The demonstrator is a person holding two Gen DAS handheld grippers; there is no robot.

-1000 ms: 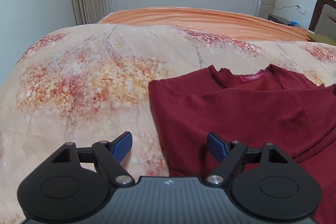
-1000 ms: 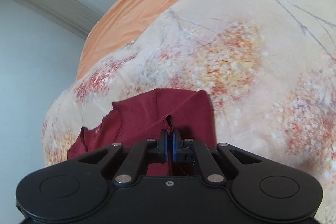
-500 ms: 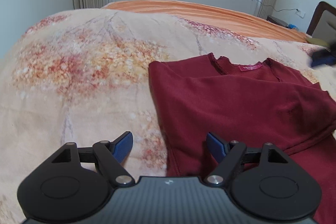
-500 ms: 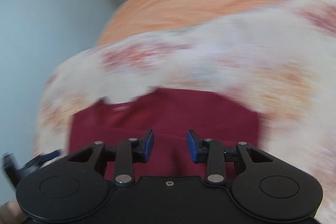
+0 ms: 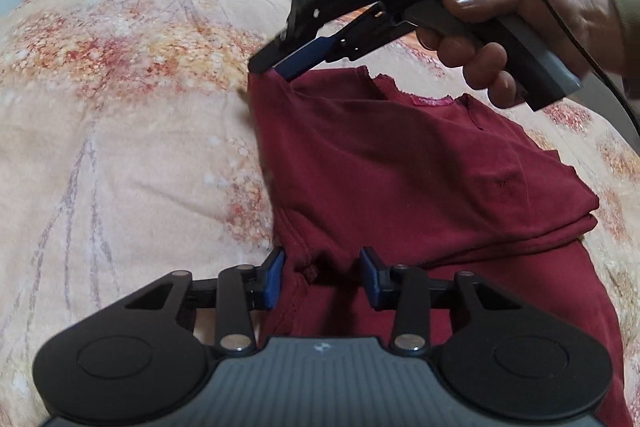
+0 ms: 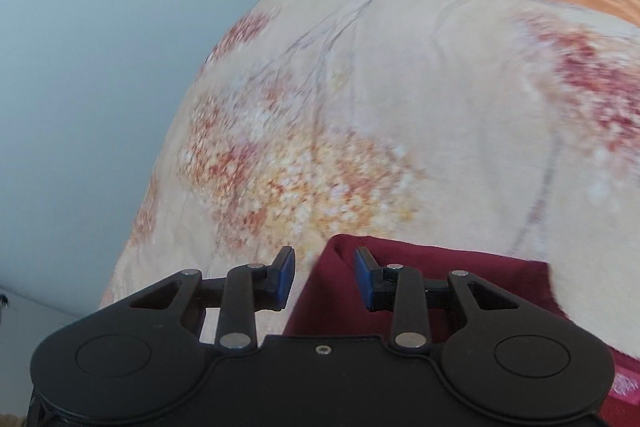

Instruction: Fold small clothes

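A dark red top (image 5: 400,167) lies partly folded on a floral bedspread (image 5: 120,107). Both claws have just been closing: the left gripper (image 5: 322,277) straddles its near edge, the right gripper (image 6: 324,277) its far corner, neither yet pinching. Next, seemingly: clamp, then fold

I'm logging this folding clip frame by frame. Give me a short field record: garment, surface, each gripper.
garment: dark red top, partly folded, neck label facing up
surface: floral bedspread
left gripper: jaws have just been closing, near left edge of the top between the pads, not yet pinched
right gripper: jaws have just been closing, straddling the far left corner of the top, not yet pinched
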